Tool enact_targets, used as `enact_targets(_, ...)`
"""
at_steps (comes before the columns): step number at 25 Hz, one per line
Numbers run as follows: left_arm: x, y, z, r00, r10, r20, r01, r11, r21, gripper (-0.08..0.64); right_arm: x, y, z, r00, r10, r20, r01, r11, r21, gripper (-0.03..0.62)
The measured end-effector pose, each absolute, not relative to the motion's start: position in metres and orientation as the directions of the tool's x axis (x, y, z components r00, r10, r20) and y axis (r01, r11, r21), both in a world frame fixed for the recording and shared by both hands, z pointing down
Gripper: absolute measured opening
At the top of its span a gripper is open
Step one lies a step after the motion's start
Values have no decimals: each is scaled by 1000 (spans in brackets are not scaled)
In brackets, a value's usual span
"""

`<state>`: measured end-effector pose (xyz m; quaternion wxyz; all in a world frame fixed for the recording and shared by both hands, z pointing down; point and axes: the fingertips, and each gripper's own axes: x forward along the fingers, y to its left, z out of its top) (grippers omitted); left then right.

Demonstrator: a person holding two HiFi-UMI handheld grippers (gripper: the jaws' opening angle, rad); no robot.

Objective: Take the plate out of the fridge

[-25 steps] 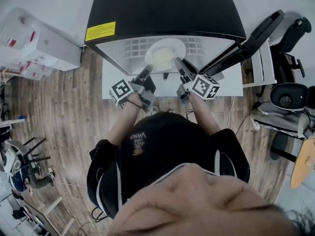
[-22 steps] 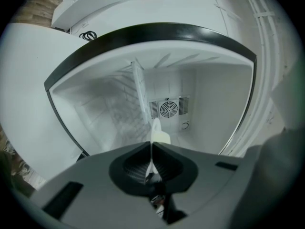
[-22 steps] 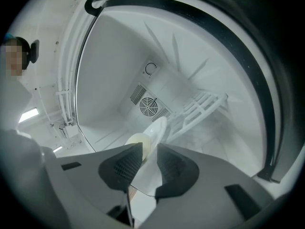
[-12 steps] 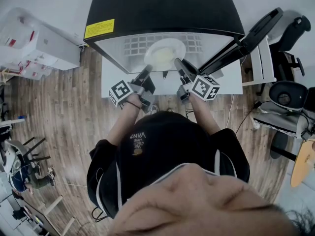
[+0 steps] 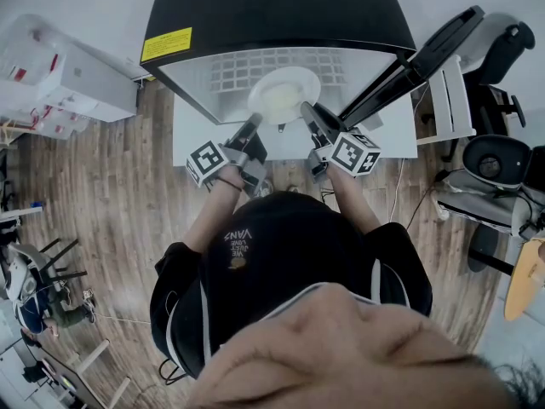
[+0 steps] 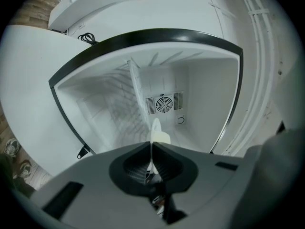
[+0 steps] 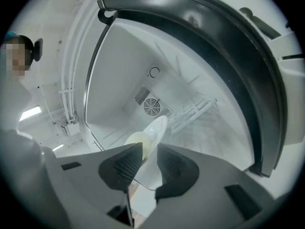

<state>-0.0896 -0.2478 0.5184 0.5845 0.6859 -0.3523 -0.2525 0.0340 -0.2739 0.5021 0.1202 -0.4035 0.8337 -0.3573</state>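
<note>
A white plate (image 5: 285,88) with a pale yellow lump (image 5: 279,100) on it sits at the front of the open fridge's (image 5: 272,7) lit compartment. My left gripper (image 5: 255,120) is shut on the plate's near left rim. In the left gripper view the plate (image 6: 155,130) stands edge-on between the closed jaws of my left gripper (image 6: 151,149). My right gripper (image 5: 305,109) holds the near right rim. In the right gripper view the plate (image 7: 159,128) fills the gap in my right gripper (image 7: 148,149), and the yellow lump (image 7: 135,138) lies against the left pad.
The fridge door (image 5: 426,54) stands swung open to the right. A wire shelf (image 5: 230,79) and a rear fan (image 6: 163,104) are inside. White cabinets (image 5: 60,75) stand at the left, chairs and equipment (image 5: 498,160) at the right, on a wooden floor.
</note>
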Motion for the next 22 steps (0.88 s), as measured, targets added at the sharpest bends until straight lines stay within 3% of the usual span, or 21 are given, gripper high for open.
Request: enact_targets(22,-58,-201,519,566,-823,46,-178,-67,982,26,63,-236,503,-704,-705,85,-555,472,-685,103)
